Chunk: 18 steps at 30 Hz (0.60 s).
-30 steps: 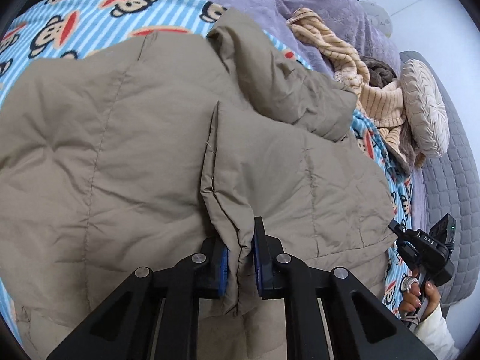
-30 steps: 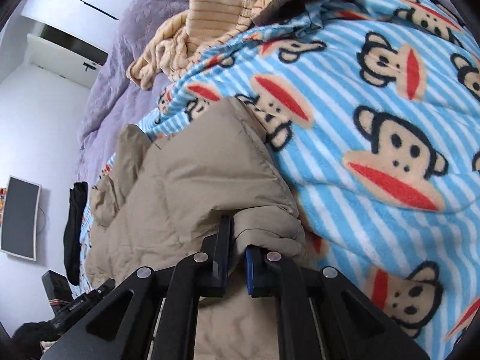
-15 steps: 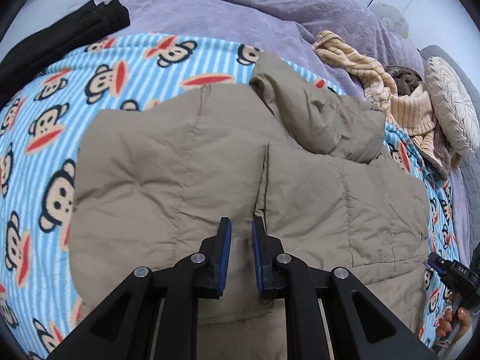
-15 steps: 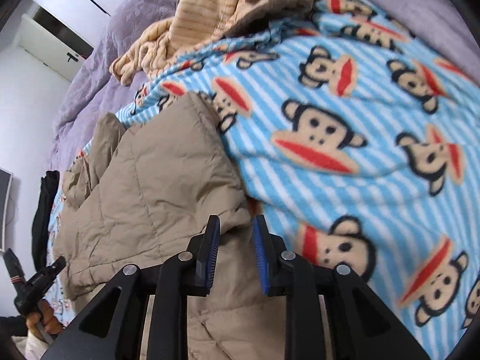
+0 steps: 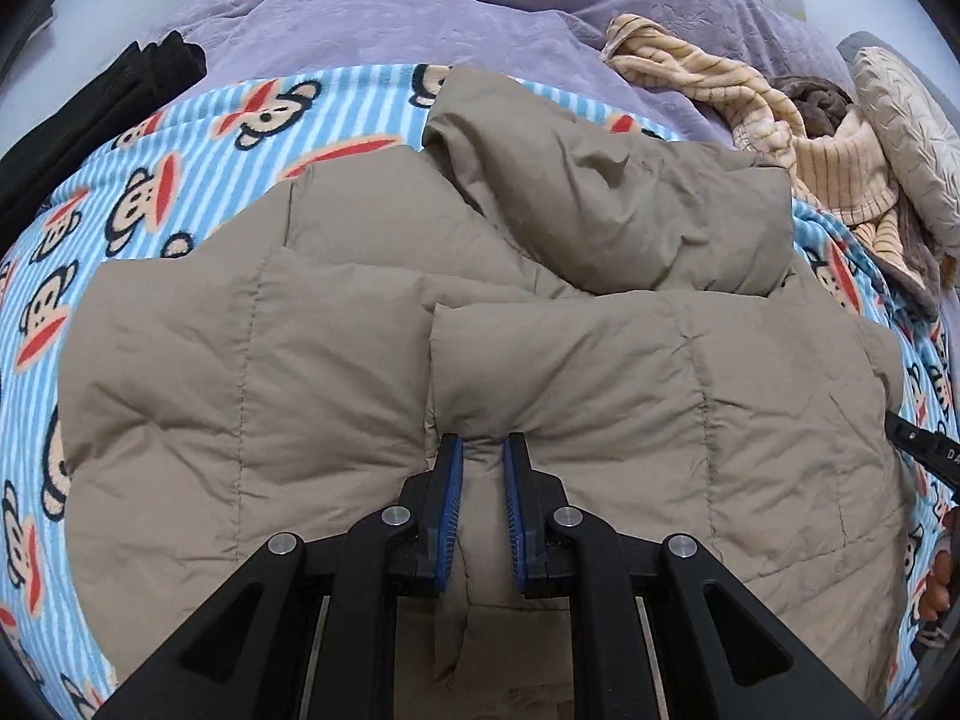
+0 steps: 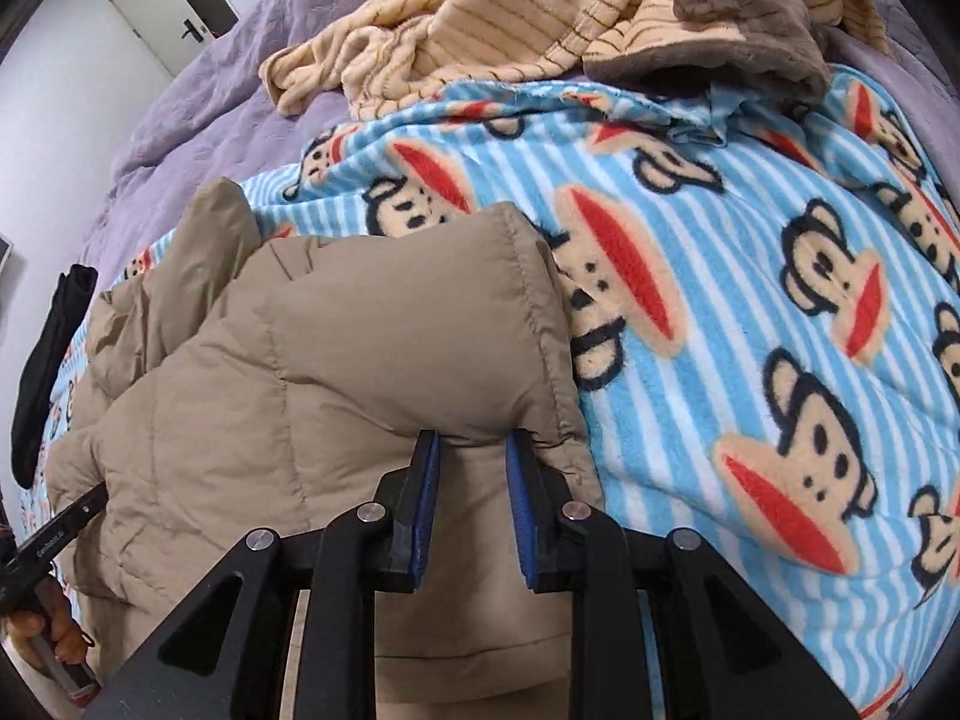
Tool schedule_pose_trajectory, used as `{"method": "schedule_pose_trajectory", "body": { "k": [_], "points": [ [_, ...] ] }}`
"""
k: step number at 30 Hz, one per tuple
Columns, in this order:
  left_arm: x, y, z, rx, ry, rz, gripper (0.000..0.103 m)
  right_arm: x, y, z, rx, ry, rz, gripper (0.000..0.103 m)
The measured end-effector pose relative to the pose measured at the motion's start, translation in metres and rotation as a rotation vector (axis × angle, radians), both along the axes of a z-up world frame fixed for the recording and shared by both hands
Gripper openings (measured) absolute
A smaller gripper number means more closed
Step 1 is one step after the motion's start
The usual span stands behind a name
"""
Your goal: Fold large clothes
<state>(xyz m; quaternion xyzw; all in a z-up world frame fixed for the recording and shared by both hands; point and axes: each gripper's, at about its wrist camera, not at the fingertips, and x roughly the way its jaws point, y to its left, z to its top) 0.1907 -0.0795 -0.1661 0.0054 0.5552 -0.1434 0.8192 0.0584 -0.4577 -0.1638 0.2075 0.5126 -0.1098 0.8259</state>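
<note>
A tan quilted puffer jacket [image 5: 336, 372] lies spread on a blue striped monkey-print blanket [image 5: 180, 138], with its hood or sleeve bunched at the far side. My left gripper [image 5: 483, 450] sits at the jacket's near middle seam. It is shut on a pinched fold, and creases run out from its tips. In the right wrist view the jacket [image 6: 312, 372] ends at a puffy side edge. My right gripper [image 6: 472, 444] is open, and that edge bulges between its blue pads. A hand [image 6: 42, 630] holds the other gripper at the lower left.
A purple bedspread [image 5: 450, 6] lies under the blanket [image 6: 750, 300]. A striped yellow garment [image 5: 720, 78] and a brown one are heaped at the far right, beside a round pleated cushion [image 5: 906, 126]. Black clothing [image 5: 90, 108] lies far left. A white door [image 6: 156, 18] stands beyond the bed.
The jacket has come down flat onto the blanket as both views pulled back. My right gripper's jaws have widened off the edge they held. The left stays pinched on a fold.
</note>
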Motion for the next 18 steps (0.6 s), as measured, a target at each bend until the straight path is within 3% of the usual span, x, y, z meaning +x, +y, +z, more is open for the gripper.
{"method": "schedule_pose_trajectory", "body": {
  "k": [7,10,12,18],
  "points": [
    [0.002,-0.008,-0.006,0.033,-0.014,-0.038,0.016,0.002,0.0,-0.008,-0.012,0.015,-0.017,0.026],
    [-0.003,-0.008,0.003,0.064,-0.023,-0.038,0.016,-0.005,0.004,0.004,-0.035,0.026,-0.008,0.035],
    [-0.007,-0.006,0.011,0.083,-0.028,-0.035,0.016,-0.013,0.008,0.012,-0.041,0.019,-0.009,0.051],
    [-0.023,0.008,0.025,0.097,-0.015,0.005,0.016,-0.044,0.021,0.03,-0.043,0.009,-0.013,0.055]
  ]
}}
